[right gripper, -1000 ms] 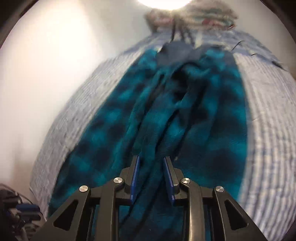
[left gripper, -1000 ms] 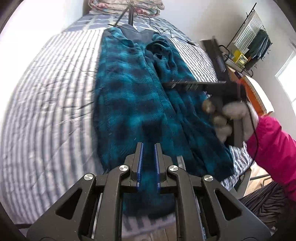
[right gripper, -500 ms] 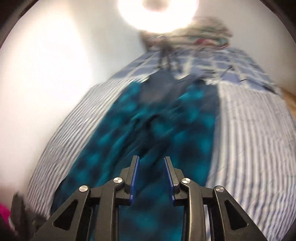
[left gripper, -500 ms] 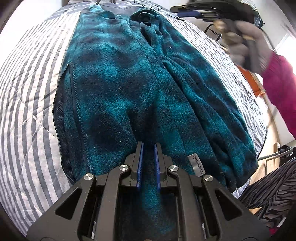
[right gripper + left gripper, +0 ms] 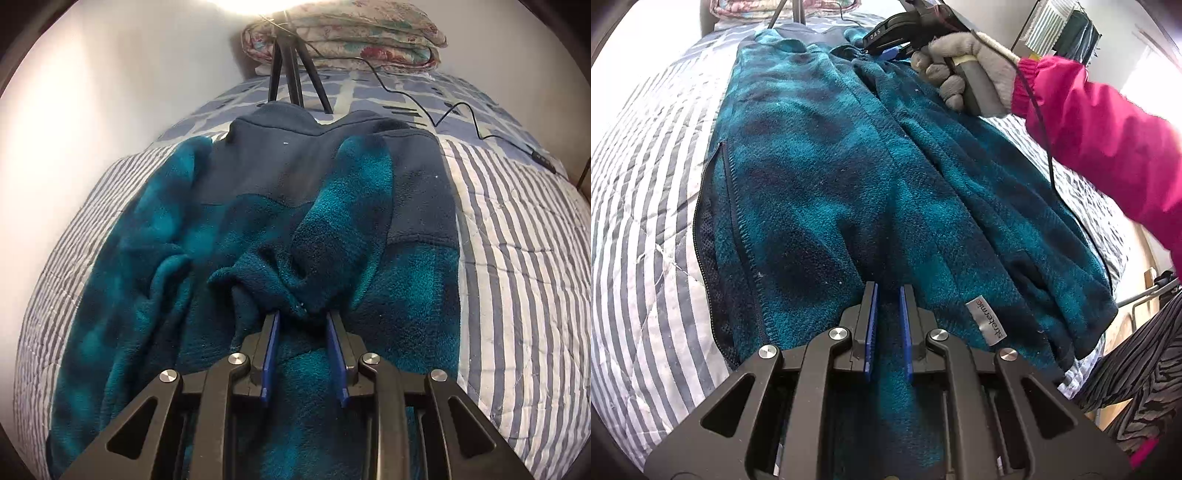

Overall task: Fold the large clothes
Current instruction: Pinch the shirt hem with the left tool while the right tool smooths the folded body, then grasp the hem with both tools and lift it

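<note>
The bed (image 5: 524, 236), w/ a striped quilt, serves as the work area: it is wide enough for the teal plaid fleece jacket (image 5: 820, 177) to lie at full length, hem near the foot, dark collar toward the folded floral blanket (image 5: 347, 33) by the wall. A tripod (image 5: 291, 70) stands just behind the collar, its cable trailing over the quilt.

The jacket lies flat w/ both side parts turned in toward the middle, so it is now a long narrow band. I judge this is done so the next fold can go lengthwise.

The left gripper (image 5: 887, 325) is at the hem end, fingers almost closed w/ fleece between the blue pads; it seems pinched on the hem, prob. to keep this end fixed. The brand label (image 5: 986, 321) lies just right of it.

The right gripper (image 5: 304, 354) is near the collar end, held by a gloved hand (image 5: 967, 66) in a pink sleeve (image 5: 1108, 133). Its fingers are partly open and hold a bunched piece of fleece (image 5: 295, 280), apparently a sleeve end, prob. to lay it inside the band.
</note>
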`<state>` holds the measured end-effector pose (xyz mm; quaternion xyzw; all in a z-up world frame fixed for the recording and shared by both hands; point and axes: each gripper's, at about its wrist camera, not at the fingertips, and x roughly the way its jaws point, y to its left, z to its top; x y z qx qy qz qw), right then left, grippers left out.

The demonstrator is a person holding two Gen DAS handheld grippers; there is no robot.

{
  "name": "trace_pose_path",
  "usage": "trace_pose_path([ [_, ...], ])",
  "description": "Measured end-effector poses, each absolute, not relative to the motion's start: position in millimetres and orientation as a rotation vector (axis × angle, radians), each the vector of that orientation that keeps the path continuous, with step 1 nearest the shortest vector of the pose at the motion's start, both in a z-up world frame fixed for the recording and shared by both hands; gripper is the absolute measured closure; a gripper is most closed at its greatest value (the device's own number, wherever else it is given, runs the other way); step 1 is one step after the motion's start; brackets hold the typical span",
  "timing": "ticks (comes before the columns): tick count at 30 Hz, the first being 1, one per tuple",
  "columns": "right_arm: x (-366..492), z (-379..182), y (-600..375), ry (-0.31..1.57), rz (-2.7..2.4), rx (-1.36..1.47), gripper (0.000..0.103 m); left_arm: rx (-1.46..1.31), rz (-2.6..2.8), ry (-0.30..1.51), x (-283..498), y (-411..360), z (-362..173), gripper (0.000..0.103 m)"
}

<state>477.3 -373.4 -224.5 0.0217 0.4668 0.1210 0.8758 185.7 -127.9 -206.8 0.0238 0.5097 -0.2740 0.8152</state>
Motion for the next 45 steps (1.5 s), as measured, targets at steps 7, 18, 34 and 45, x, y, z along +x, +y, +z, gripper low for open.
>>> trace_pose_path([
  [7, 419.1, -176.7, -402.6, 0.926, 0.317, 0.190, 0.076, 0.017, -0.619, 1.128, 185.3, -118.9, -199.6, 0.093],
  [18, 205.0, -166.9, -380.1, 1.025, 0.538, 0.039, 0.076, -0.124, -0.626, 1.042, 155.5, -86.6, -148.8, 0.093],
  [34, 83.4, -211.4, -381.7, 1.063, 0.560, 0.182, 0.073, -0.146, -0.605, 1.117, 106.6, -75.2, -168.7, 0.093],
  [45, 73.6, -207.0, -491.9, 1.038, 0.457, 0.374, 0.037, -0.598, -0.484, 1.170, 141.2, 4.8, -180.1, 0.044],
])
